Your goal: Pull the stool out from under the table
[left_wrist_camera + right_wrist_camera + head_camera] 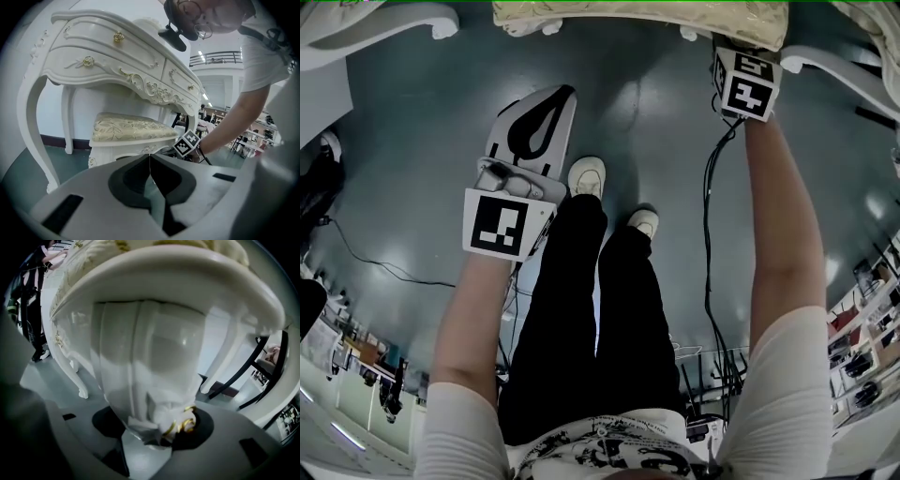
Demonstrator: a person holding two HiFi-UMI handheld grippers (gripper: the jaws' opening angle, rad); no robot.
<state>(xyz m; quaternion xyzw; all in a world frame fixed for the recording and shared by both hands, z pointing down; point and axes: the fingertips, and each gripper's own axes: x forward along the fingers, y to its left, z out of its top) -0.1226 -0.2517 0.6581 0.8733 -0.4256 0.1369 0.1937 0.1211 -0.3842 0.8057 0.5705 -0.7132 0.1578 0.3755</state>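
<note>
The stool (130, 129), white with a cream and gold patterned cushion, stands under the white carved table (117, 56). In the head view its cushion (637, 14) lies at the top edge. My right gripper (159, 439) is shut on the stool's carved corner (150, 376), by a gold ornament (183, 420). Its marker cube (748, 82) sits against the cushion's near right corner, with the jaws hidden under it. My left gripper (561, 94) hangs over the floor short of the stool, shut with nothing in it, jaws touching (150, 161).
White curved table legs (380, 23) (839, 66) flank the stool. The person's legs and white shoes (586, 176) stand on the grey floor between the grippers. A black cable (709, 216) hangs from the right gripper. Shelves and equipment line the room's edges.
</note>
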